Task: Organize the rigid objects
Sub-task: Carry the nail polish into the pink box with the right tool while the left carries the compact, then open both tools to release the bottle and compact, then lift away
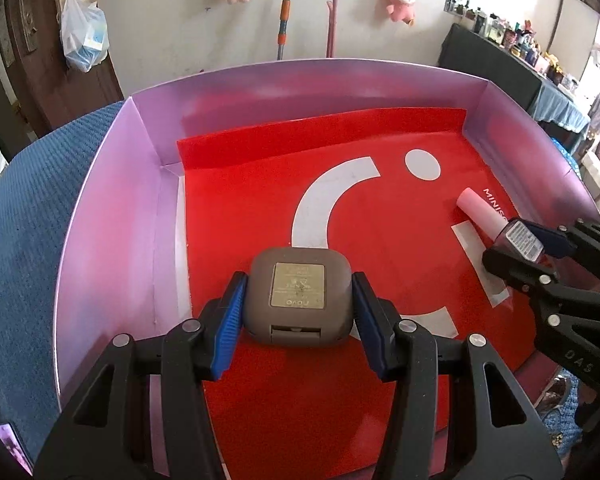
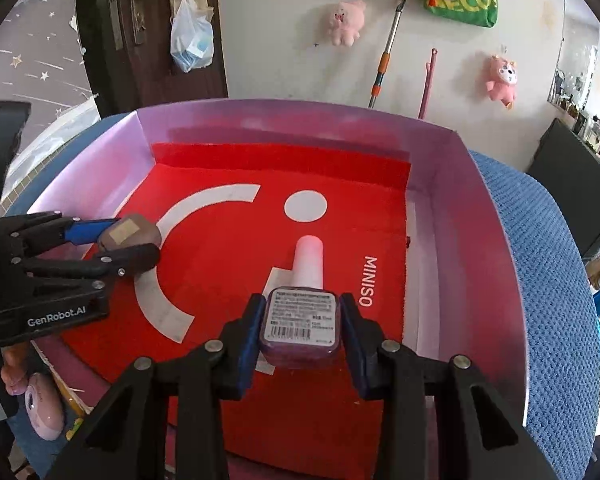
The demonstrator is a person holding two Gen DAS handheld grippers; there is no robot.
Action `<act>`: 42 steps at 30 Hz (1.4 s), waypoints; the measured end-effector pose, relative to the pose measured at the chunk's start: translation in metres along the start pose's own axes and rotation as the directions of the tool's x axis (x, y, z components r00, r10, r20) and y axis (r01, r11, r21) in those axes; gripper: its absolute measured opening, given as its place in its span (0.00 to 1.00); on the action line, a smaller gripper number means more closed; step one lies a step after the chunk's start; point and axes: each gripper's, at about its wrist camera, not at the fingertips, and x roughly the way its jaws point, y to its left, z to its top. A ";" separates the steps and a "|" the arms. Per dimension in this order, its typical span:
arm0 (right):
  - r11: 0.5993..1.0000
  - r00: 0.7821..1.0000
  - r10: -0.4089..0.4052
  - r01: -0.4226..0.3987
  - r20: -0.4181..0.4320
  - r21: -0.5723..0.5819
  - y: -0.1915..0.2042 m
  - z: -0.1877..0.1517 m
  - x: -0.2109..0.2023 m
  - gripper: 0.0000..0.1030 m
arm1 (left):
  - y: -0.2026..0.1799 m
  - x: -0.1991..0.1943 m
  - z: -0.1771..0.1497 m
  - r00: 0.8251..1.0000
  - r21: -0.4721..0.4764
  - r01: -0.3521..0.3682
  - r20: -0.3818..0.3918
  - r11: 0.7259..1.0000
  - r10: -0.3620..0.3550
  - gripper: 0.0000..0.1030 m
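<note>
My left gripper (image 1: pixel 298 304) is shut on a grey-brown rounded square case (image 1: pixel 298 296), label side toward the camera, held over the red floor of an open box (image 1: pixel 108 200). The right wrist view shows that same case (image 2: pixel 130 236) at the left, between the left gripper (image 2: pixel 134 242) pads. My right gripper (image 2: pixel 300 326) is shut on a nail polish bottle (image 2: pixel 302 320) with a pale pink cap (image 2: pixel 309 260), its barcode label facing me and its cap pointing down toward the box floor. The left wrist view has the bottle (image 1: pixel 520 240) at the right edge in the right gripper (image 1: pixel 528 246).
The box has glossy lilac walls (image 2: pixel 496 280) and a red liner with white shapes and a MINISO print (image 2: pixel 367 282). It rests on a blue knitted cloth (image 2: pixel 548 280). Small pink items (image 2: pixel 40 408) lie outside the box at lower left. Plush toys and a mop hang on the wall behind.
</note>
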 end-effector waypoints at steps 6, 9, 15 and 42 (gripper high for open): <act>1.000 1.000 0.004 -0.004 -0.020 0.007 -0.001 0.000 0.004 0.38 | 0.001 0.001 0.000 1.000 -0.007 0.006 0.000 1.000 -0.006 0.48; 1.000 1.000 0.006 -0.006 -0.021 0.008 -0.001 0.000 0.004 0.38 | 0.002 0.001 0.000 1.000 -0.012 0.009 -0.001 1.000 -0.009 0.48; 1.000 1.000 0.007 -0.007 -0.020 0.010 -0.001 0.000 0.004 0.38 | 0.004 0.002 0.002 1.000 -0.019 0.004 -0.004 1.000 -0.004 0.48; 1.000 0.998 0.002 -0.002 0.068 0.004 0.002 -0.001 -0.035 0.54 | -0.008 -0.023 -0.005 0.998 0.031 -0.031 0.047 0.999 0.029 0.72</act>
